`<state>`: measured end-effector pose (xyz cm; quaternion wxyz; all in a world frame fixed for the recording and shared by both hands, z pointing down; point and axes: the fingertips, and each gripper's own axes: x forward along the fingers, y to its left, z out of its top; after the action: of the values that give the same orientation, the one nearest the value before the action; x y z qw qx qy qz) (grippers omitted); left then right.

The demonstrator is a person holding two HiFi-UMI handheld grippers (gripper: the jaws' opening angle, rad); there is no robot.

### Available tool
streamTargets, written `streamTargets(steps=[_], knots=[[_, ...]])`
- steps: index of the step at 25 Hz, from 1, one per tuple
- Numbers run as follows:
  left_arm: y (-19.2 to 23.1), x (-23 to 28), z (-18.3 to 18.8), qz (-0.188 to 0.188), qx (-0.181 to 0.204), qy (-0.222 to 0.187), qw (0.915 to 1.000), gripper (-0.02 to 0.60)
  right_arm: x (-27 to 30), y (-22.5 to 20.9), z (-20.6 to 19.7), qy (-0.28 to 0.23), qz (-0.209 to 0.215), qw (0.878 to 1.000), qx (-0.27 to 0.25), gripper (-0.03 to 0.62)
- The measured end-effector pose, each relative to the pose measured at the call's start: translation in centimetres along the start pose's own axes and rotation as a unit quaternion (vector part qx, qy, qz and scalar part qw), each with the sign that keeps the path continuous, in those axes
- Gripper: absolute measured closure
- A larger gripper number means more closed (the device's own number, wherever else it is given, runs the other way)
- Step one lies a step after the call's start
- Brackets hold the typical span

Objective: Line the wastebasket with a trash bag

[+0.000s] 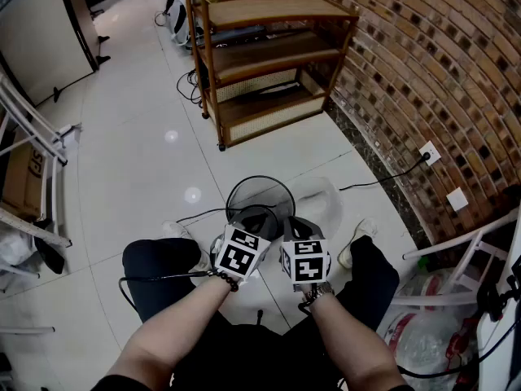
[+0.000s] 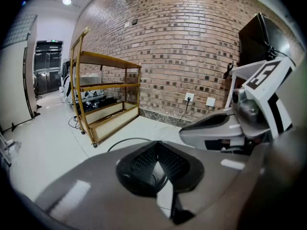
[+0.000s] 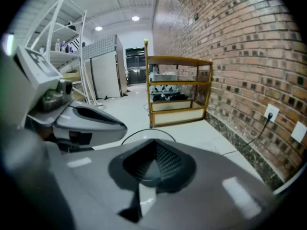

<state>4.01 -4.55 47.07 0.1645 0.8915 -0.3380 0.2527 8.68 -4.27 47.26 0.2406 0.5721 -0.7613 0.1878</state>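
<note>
While the person crouches over it, the black mesh wastebasket (image 1: 246, 191) stands upright on the pale tiled floor (image 1: 138, 161), between their knees and a little in front. It has no liner that I can see. Just to the right of the wastebasket, touching its side, lies something thin and whitish on the tiles, which looks to me like the trash bag (image 1: 324, 197), though it is too washed out to be sure.

The left gripper (image 1: 256, 218) and the right gripper (image 1: 299, 230) are held side by side just above the near rim of the wastebasket, both tipped downward toward it. On each the jaws are pressed fully together with nothing between them.

Beyond the wastebasket stands a wooden shelf cart (image 1: 269, 55) on wheels, and to the right of the wastebasket runs a brick wall (image 1: 423, 72), with a cable going from a wall socket (image 1: 429, 152) down across the tiles.
</note>
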Motion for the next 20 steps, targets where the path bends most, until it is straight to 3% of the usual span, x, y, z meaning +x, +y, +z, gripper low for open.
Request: streamTargets(steps=[5,7,20], knots=[[-0.3,1.1,0.8,-0.004,0.006,0.001,1.0,0.577,0.3,-2.7,-0.2,0.011,-0.034,0.999,-0.001,0.591],[-0.5,1.6,1.1,-0.006,0.008,0.001,0.9999,0.577,0.5,-4.1,-0.3,0.02,-0.049,0.999,0.002,0.551],[-0.4,5.3,1.8,-0.008,0.008,0.012,0.9999,0.577,2.4,-11.7,-0.4,0.058,-0.121,0.991,0.0,0.457]])
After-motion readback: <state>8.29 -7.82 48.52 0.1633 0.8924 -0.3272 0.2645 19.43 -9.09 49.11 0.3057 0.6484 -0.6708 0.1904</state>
